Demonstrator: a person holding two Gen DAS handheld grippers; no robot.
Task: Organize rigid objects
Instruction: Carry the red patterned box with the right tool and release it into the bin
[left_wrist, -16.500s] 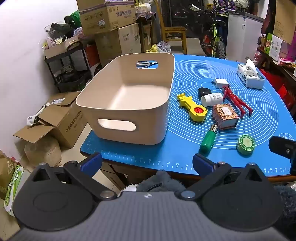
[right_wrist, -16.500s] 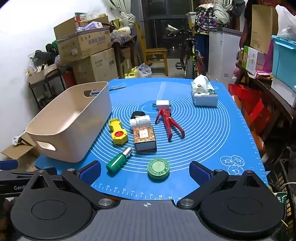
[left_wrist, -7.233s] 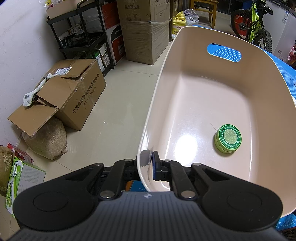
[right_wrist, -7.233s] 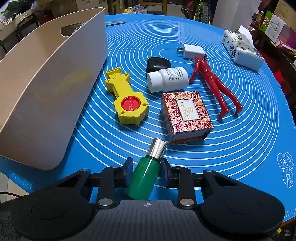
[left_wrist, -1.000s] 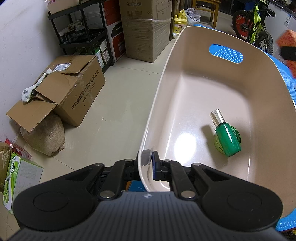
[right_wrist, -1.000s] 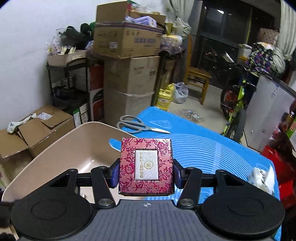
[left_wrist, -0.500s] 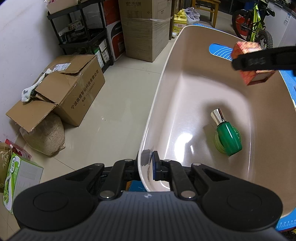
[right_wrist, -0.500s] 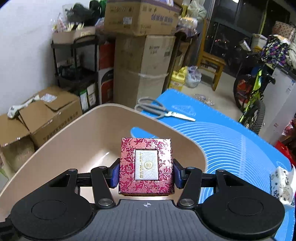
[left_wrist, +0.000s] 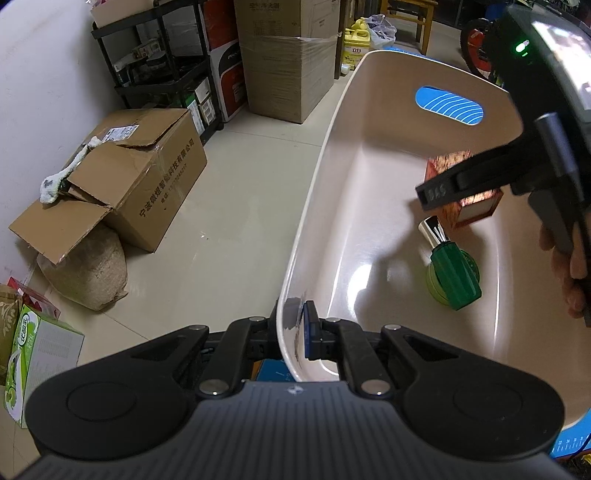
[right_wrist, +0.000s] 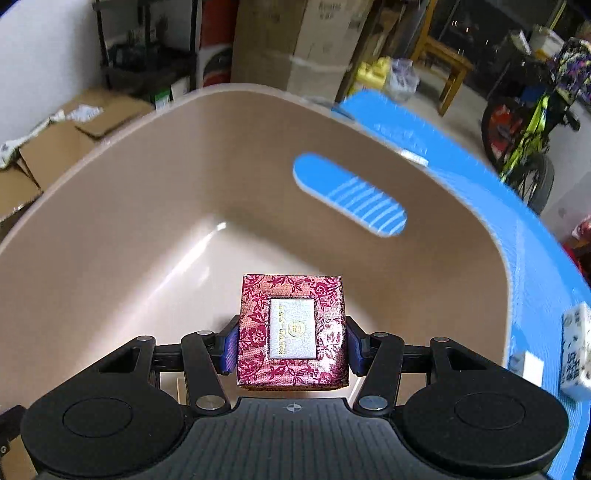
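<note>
The beige plastic bin (left_wrist: 369, 155) sits on the blue silicone mat (right_wrist: 461, 155), with an oval handle slot in its far wall through which the mat's white rings show. The left gripper (left_wrist: 295, 325) has its jaws pressed together on the bin's near rim, one blue pad inside the wall and the other finger outside it, exactly as it did a second ago.

The right gripper (right_wrist: 291, 343) pinches a red floral gift box (right_wrist: 292, 332) by its two sides, the blue pads flat against it and the jaws about as wide as the box. In the left wrist view this gripper (left_wrist: 458, 184) reaches in from the right, the box (left_wrist: 469, 206) hanging inside the bin above the floor, close over the cap end of the green bottle (left_wrist: 452, 269). A second ago the box was still outside and above the bin; half a second ago it was level with the far rim; now it is down between the walls.

The green bottle lies on its side across the round green tin (left_wrist: 471, 264) on the bin floor, silver cap pointing toward the far wall; both sit where they were a second ago.

The box's silver centre label carries gold characters and a round emblem, too small to read. The cardboard carton (left_wrist: 147, 173) on the floor left of the bin bears printed Chinese characters on its side.
</note>
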